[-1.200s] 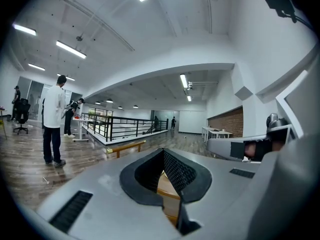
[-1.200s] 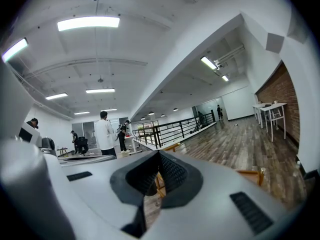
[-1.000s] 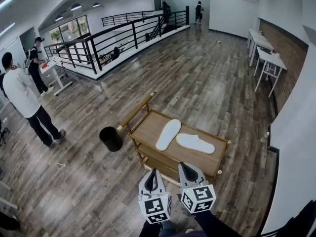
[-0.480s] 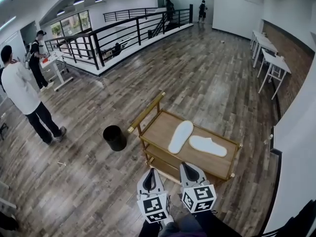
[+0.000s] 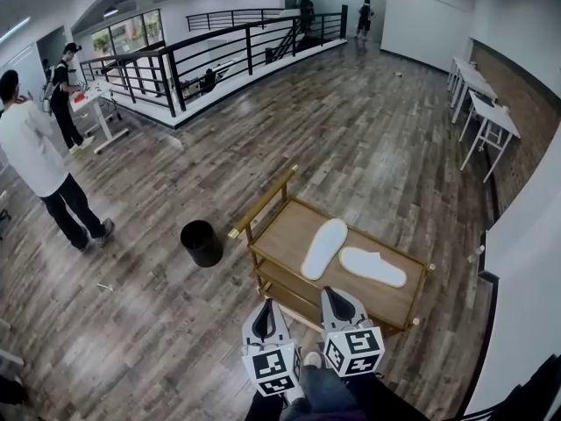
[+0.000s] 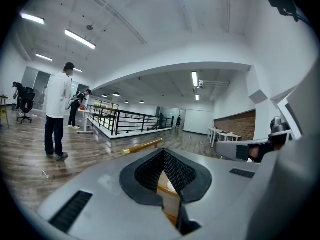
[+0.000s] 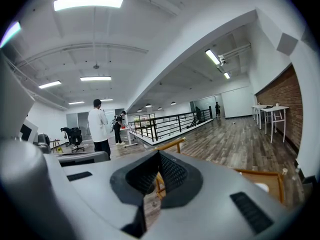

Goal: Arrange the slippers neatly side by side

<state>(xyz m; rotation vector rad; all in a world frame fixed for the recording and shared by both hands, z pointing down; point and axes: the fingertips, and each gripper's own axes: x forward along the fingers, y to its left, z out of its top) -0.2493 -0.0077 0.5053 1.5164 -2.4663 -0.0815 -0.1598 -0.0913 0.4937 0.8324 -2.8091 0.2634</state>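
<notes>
wood floor [image 5: 351, 139] | cart [image 5: 282, 235] (slippers [image 5: 323, 248] askew) | left claw [image 5: 266, 307], right claw [image 5: 332, 295] closed, empty

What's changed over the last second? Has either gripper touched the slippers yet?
The person seems to have stepped nearer: the cart sits further right in the head view, and the left gripper and right gripper, both shut and empty, came along, short of the slippers. Nothing grasped or released. The left slipper and right slipper keep the same V on the cart; the black bin stayed put.
</notes>
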